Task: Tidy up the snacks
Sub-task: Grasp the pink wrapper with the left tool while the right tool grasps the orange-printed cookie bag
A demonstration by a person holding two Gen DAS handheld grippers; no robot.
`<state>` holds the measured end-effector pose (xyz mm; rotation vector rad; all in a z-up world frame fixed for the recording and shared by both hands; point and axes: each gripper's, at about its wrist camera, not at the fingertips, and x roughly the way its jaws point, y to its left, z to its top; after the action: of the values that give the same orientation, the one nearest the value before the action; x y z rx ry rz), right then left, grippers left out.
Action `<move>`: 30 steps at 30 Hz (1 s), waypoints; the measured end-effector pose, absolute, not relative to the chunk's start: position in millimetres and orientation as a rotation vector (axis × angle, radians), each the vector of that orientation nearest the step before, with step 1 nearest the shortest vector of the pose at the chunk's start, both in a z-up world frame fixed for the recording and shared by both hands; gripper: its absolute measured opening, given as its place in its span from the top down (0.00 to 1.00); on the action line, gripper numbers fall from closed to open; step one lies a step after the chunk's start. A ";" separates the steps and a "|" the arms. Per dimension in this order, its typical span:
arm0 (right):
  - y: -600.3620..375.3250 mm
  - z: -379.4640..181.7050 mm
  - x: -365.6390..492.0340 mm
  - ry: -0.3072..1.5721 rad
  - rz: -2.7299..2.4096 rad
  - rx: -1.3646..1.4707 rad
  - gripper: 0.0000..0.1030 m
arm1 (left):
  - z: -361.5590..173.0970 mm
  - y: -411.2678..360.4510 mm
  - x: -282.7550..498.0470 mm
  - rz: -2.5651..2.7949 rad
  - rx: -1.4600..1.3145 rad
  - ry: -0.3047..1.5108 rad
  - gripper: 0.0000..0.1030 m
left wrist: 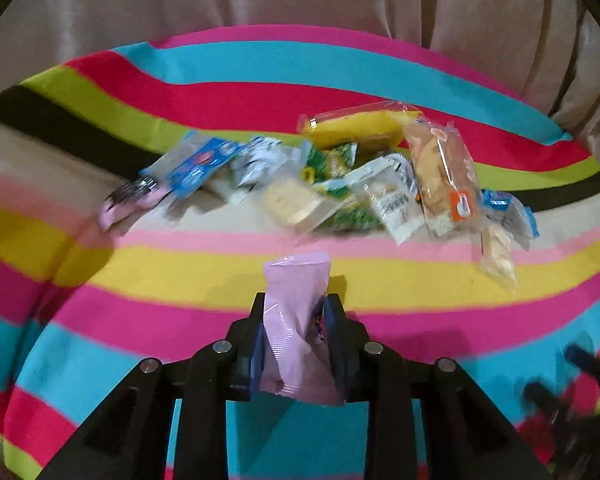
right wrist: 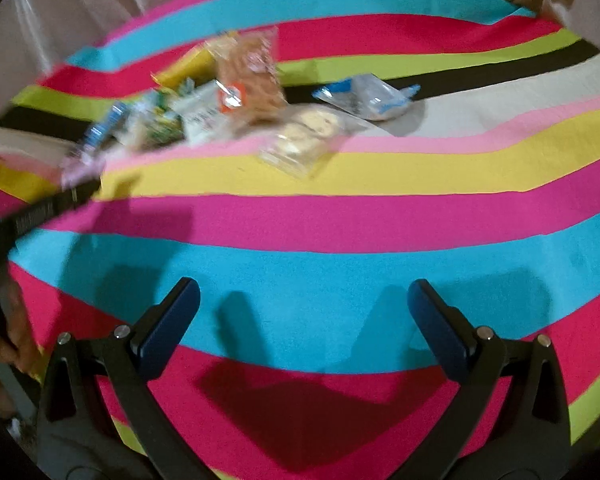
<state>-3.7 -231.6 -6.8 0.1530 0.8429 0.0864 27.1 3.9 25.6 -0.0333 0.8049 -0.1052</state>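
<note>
Low in the centre of its own frame, the left gripper (left wrist: 294,312) pinches a crinkled pale-pink snack packet (left wrist: 296,320) above the striped multicoloured cloth (left wrist: 220,272), short of the heap of mixed snack packets (left wrist: 340,176) mid-frame, while the right gripper (right wrist: 304,300) hovers spread wide and empty over the cloth's blue band.

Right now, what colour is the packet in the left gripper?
Pale pink packet, clearest in the left wrist view.
</note>
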 end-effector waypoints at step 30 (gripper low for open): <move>-166.6 18.4 67.6 0.845 0.205 0.045 0.54 | 7.5 48.2 11.3 -0.058 -0.099 0.858 0.76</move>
<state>67.6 -166.6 18.4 0.0450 0.8455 0.2047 11.3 48.2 7.5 -0.0988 0.8577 -0.0579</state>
